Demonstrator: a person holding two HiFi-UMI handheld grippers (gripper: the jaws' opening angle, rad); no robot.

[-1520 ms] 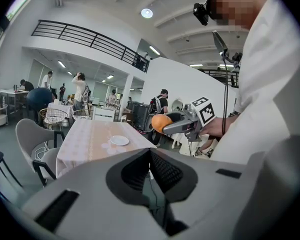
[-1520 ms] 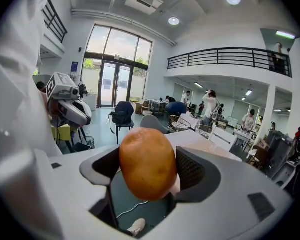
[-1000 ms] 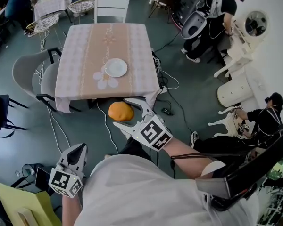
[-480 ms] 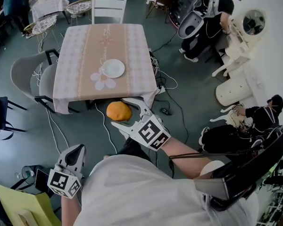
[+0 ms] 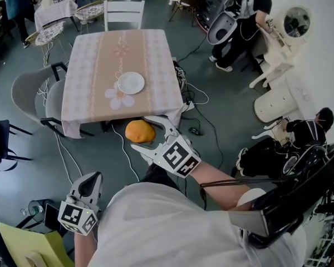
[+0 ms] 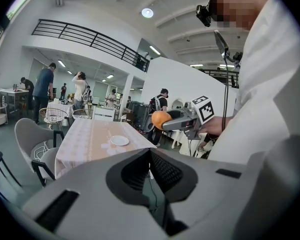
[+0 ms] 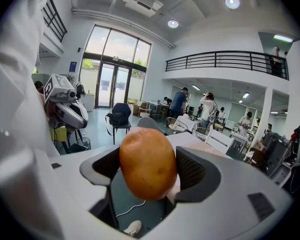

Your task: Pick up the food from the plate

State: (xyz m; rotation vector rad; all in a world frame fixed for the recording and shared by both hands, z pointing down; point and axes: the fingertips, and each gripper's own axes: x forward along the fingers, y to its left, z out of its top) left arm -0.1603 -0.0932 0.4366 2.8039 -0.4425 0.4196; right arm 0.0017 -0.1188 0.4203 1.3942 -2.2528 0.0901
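Right tongs [image 5: 147, 132] grasp the smooth orange-brown oval food [image 7: 148, 163], clear of the round white plate [image 5: 131, 83] at 12 o'clock; left tongs [image 5: 90, 179] clenched, empty.

Pink-checked square table [image 5: 94, 60], open around a small white round plate [image 5: 131, 83]; grey moulded chairs [image 5: 28, 89] block its left side, a white slatted chair [image 5: 124, 10] its far end.

My head view looks steeply down over the person [image 5: 156, 227], well back from the near edge of the table [image 5: 94, 60]. The left gripper view sits low, faces the same table and plate [image 5: 131, 83], and catches the right gripper [image 6: 160, 120]. The right gripper view looks close along its jaws toward that table.
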